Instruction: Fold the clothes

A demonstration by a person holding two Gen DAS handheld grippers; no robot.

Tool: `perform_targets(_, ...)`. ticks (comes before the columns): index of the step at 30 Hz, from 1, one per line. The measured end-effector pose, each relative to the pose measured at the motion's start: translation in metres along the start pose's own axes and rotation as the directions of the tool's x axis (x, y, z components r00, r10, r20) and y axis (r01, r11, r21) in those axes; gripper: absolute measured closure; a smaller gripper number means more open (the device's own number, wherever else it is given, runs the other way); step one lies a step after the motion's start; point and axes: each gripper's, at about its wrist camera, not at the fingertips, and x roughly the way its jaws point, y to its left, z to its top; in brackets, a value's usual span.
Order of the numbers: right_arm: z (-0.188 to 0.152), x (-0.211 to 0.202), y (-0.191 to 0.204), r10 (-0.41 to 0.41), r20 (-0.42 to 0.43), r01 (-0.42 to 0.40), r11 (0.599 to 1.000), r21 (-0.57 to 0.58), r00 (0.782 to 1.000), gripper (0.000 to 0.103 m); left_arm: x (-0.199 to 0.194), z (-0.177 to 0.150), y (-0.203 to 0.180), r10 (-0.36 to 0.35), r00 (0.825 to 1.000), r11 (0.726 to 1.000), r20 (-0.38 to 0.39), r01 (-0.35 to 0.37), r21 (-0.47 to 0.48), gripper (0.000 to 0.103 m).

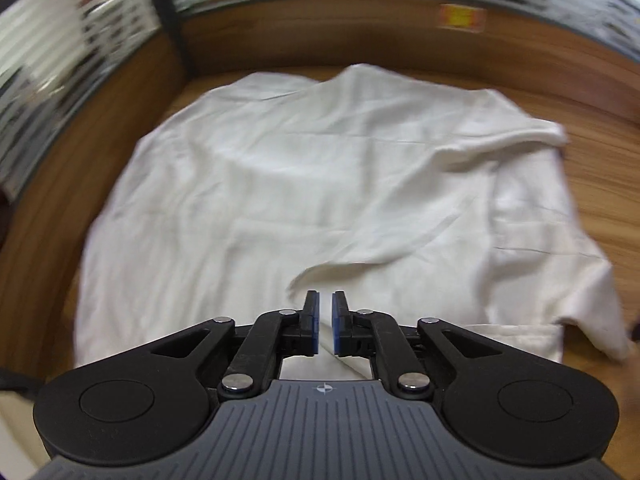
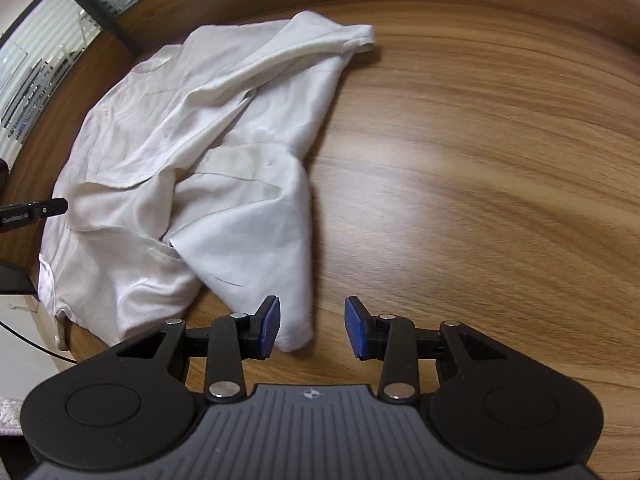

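I have the left gripper (image 1: 325, 322) angled steeply down over the near hem of the white shirt (image 1: 320, 184), its blue pads a narrow slit apart with no cloth pinched. My right gripper (image 2: 313, 328) tilts down too, spread wide beside the shirt's corner, clear of it. Only the right view shows the bare wooden table (image 2: 480, 160) beyond the rumpled shirt.

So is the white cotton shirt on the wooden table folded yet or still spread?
Partly folded: white cotton shirt has its right side flapped over, rest spread, rumpled.
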Motion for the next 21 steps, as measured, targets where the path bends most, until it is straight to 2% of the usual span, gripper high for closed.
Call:
perform_targets(1, 0.0, 0.002, 0.002, 0.0, -0.003, 0.0, 1.0, -0.001, 1.0, 0.058, -0.002, -0.001, -0.004, -0.038, 0.999, 0.999, 0.007, 0.037, 0.024, 0.075)
perform_targets(3, 0.0, 0.005, 0.007, -0.003, -0.012, 0.003, 1.0, -0.008, 1.0, 0.058, -0.005, -0.001, -0.016, -0.12, 0.993, 0.99, 0.006, 0.119, 0.08, 0.073)
perform_targets(5, -0.002, 0.008, 0.01, -0.011, -0.019, 0.011, 1.0, -0.013, 1.0, 0.058, -0.005, -0.002, -0.04, -0.227, 0.974, 0.958, -0.015, 0.226, 0.174, 0.072)
perform_targets(6, -0.002, 0.008, 0.012, -0.017, -0.02, 0.017, 1.0, -0.016, 1.0, 0.058, -0.006, -0.002, -0.044, -0.239, 0.971, 0.953, -0.019, 0.239, 0.187, 0.071)
perform_targets(7, -0.003, 0.009, 0.014, -0.023, -0.021, 0.023, 1.0, -0.019, 1.0, 0.058, -0.005, -0.003, -0.06, -0.287, 0.957, 0.927, -0.036, 0.287, 0.242, 0.069)
perform_targets(8, -0.004, 0.009, 0.015, -0.03, -0.02, 0.029, 0.999, -0.02, 0.999, 0.058, -0.004, -0.004, -0.069, -0.309, 0.95, 0.912, -0.048, 0.31, 0.268, 0.068)
perform_targets(9, -0.005, 0.009, 0.016, -0.033, -0.02, 0.033, 0.999, -0.018, 0.999, 0.058, -0.001, -0.004, -0.086, -0.337, 0.939, 0.885, -0.071, 0.341, 0.318, 0.066)
perform_targets(11, -0.006, 0.007, 0.017, -0.043, -0.019, 0.043, 0.999, -0.014, 0.999, 0.058, 0.004, -0.005, -0.103, -0.359, 0.929, 0.852, -0.09, 0.366, 0.374, 0.065)
perform_targets(13, -0.008, 0.004, 0.016, -0.055, -0.016, 0.055, 0.998, -0.009, 0.998, 0.058, 0.01, -0.005, -0.118, -0.362, 0.926, 0.825, -0.109, 0.372, 0.426, 0.064)
perform_targets(17, -0.013, -0.004, 0.012, -0.079, -0.007, 0.079, 0.997, 0.003, 0.997, 0.058, 0.02, -0.005, -0.128, -0.359, 0.924, 0.796, -0.129, 0.375, 0.476, 0.063)
perform_targets(21, -0.021, -0.011, 0.008, -0.091, 0.001, 0.091, 0.995, 0.027, 0.996, 0.058, 0.033, -0.004, -0.134, -0.326, 0.932, 0.768, -0.157, 0.358, 0.531, 0.063)
